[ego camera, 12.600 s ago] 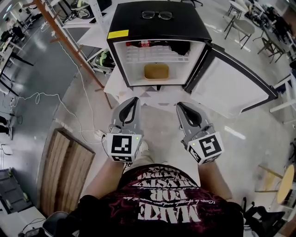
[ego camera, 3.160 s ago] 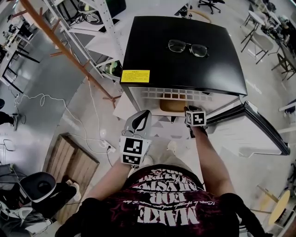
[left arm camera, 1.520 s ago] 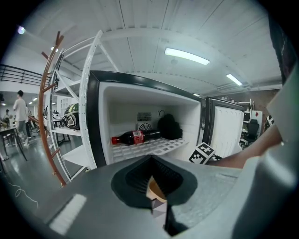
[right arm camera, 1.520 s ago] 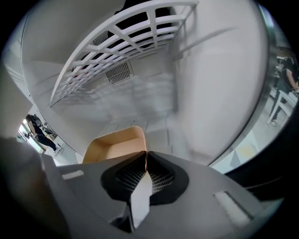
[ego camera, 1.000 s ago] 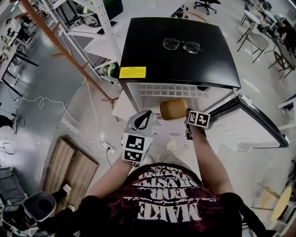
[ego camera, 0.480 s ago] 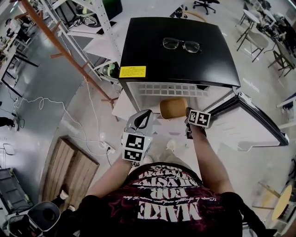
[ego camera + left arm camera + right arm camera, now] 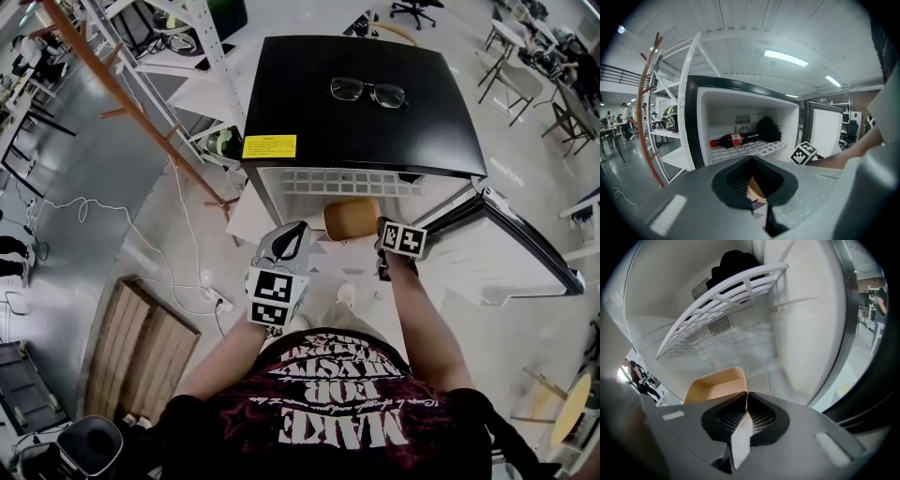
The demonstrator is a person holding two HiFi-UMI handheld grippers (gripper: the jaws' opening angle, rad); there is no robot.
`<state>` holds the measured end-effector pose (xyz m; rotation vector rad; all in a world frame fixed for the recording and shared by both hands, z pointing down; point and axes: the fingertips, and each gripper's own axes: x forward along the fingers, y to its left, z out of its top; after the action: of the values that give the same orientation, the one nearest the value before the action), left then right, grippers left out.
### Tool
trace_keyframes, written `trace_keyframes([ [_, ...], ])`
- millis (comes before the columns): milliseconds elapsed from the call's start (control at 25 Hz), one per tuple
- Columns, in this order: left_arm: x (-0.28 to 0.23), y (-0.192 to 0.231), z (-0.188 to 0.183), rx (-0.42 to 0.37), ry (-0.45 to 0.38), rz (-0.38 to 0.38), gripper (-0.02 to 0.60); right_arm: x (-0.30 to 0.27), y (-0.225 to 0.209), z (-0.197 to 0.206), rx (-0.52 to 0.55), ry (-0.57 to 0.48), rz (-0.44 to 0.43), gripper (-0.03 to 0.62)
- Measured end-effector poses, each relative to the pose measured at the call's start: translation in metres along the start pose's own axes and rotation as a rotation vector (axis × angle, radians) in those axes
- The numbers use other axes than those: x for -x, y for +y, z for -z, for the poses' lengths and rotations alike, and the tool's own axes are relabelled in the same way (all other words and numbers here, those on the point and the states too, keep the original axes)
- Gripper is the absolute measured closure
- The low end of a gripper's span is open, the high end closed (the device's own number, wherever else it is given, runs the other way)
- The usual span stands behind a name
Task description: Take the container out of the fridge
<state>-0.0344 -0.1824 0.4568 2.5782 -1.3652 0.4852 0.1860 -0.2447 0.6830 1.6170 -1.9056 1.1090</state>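
R gripper [image 7: 746, 398] is pinching the near rim of the tan container [image 7: 712, 386], jaws clamped on its thin wall. The container is hanging at the fridge [image 7: 309, 112] mouth, prob. partway out, so full withdrawal is not yet done. L gripper [image 7: 751, 161] is idling closed and empty, nearby.

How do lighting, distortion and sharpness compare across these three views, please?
Head view: even overhead light, fisheye bowing the shelving at the edges, no glare on the black fridge top. Left gripper view: dark round vignette, bright ceiling lamp, the bottle sharp. Right gripper view: the fridge interior smeared, the container fairly crisp.
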Motion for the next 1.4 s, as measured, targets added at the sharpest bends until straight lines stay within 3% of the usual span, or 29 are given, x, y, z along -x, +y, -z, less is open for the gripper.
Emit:
trace_keyframes([
  [680,0.001,-0.008,0.015,0.043,0.044,0.024,0.580,0.048,0.025,-0.002,-0.040,-0.064,-0.090,0.548],
  [1160,0.005,-0.019,0.030,0.070,0.094,0.079,0.510,0.100,0.063,-0.005,-0.068,-0.152,-0.166,0.548],
  [1400,0.010,-0.017,0.031,0.074,0.092,0.068,0.480,0.117,0.070,-0.006,-0.085,-0.184,-0.174,0.548],
])
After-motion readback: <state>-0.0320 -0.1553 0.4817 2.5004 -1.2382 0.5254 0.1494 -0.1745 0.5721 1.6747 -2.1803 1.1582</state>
